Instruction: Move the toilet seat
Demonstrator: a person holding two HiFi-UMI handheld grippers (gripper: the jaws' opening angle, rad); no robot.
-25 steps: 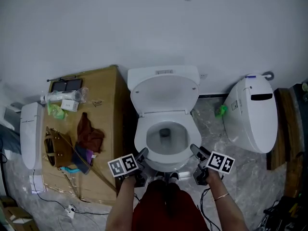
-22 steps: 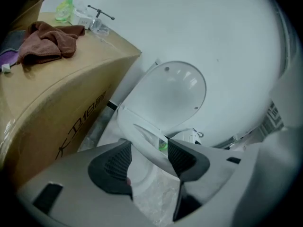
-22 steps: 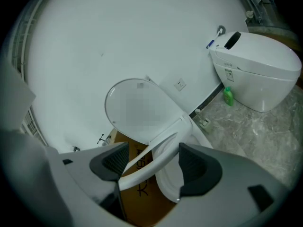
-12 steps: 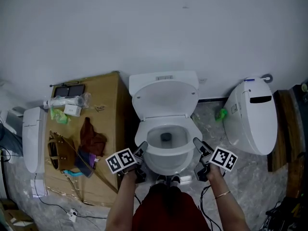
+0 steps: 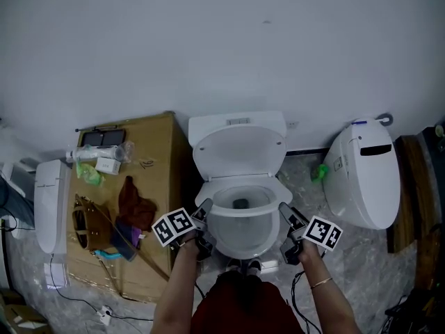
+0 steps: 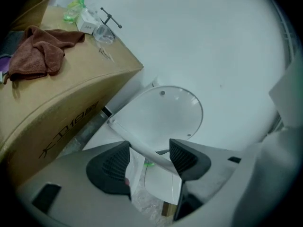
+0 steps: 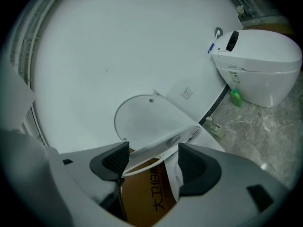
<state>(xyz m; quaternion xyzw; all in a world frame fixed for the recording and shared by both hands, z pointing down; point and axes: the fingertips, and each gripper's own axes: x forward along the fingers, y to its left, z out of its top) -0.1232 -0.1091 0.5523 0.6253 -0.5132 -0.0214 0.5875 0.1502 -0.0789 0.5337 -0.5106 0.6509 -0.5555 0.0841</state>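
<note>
L gripper [image 5: 204, 211] just opening, wide, toilet seat [image 6: 137, 143] rim between, R gripper [image 5: 285, 215] wide too, rim prob. touching pads

Toilet seat [image 5: 240, 244]: white oval ring, at 6 o'clock from frame centre in the head view, over the bowl [image 5: 240, 207]. Hinge end pointed to 12 o'clock, free front edge to 6. It was not flat: the front was off the bowl and the seat tilted partway up, well short of the upright lid [image 5: 240, 152] at its 12. Left gripper view: rim [image 6: 142, 143] ran as a thin band from 10 to 4 o'clock. Right gripper view: rim [image 7: 156, 152] ran from 8 to 2.
</note>
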